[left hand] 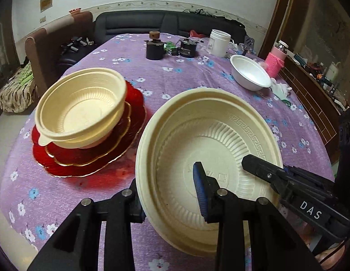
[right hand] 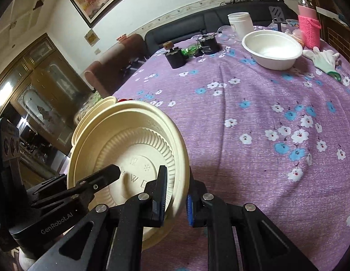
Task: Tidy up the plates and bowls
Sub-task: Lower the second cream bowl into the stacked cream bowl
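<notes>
Item: large cream plastic bowl [left hand: 211,140], held off the surface [left hand: 179,79], rim straddled by left gripper [left hand: 170,192] and right gripper [right hand: 175,194], neither fully closed. Step: transfer. Next: nest into cream bowl [left hand: 82,110] on red plate [left hand: 91,155].

Dim indoor light, soft shadows, strong fisheye bending at edges.

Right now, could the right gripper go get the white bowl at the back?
Probably not yet. The right gripper straddles the rim of the big cream bowl, as does the left gripper. The cloth toward the white bowl looks clear.
</notes>
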Motion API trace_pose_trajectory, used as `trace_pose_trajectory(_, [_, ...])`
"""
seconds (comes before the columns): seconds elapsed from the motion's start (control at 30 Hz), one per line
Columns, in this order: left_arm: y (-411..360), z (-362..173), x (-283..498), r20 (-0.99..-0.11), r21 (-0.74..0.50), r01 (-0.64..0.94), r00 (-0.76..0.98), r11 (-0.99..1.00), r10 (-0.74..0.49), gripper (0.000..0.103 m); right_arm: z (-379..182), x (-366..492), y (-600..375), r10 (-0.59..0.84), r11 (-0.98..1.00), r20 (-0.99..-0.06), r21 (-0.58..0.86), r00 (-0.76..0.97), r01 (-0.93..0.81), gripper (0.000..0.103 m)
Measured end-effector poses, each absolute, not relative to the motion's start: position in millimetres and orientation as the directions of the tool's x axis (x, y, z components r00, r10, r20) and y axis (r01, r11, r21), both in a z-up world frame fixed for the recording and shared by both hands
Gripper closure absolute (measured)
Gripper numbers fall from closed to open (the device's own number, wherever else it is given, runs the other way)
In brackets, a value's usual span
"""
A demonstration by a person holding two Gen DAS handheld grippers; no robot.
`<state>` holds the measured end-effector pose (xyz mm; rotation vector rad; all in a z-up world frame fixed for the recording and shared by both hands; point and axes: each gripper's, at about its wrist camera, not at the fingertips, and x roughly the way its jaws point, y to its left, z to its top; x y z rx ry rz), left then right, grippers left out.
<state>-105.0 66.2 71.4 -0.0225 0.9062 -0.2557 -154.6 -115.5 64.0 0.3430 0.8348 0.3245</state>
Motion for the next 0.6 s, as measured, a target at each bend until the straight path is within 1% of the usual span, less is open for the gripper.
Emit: trace_pose_trajectory(0.6, [98, 77, -112, -0.749, -0.148, 0.167, 0.624, 0.975, -0.221, 0.07, 70, -146, -85, 0.419, 0.899, -0.656, 0.399, 0.627, -0.183, 0.087])
